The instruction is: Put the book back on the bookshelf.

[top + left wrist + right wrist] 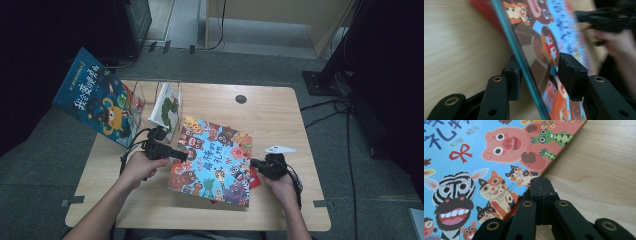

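Note:
A picture book [212,160] with cartoon animals on a blue cover lies in the middle of the wooden table [280,115]. My left gripper [184,155] is at its left edge. In the left gripper view the book's edge [524,62] slants up between the jaws of the left gripper [539,67]. One pad [514,75] sits under it, and the other pad [571,75] stands apart over the cover. My right gripper [254,162] is shut, and the closed tips of the right gripper [541,182] rest at the book's right edge [529,187].
A blue book [97,97] leans out at the table's back left, beside a clear stand holding a white and green book [167,107]. Something red [255,177] pokes out under the picture book's right side. A round hole [241,99] marks the far edge.

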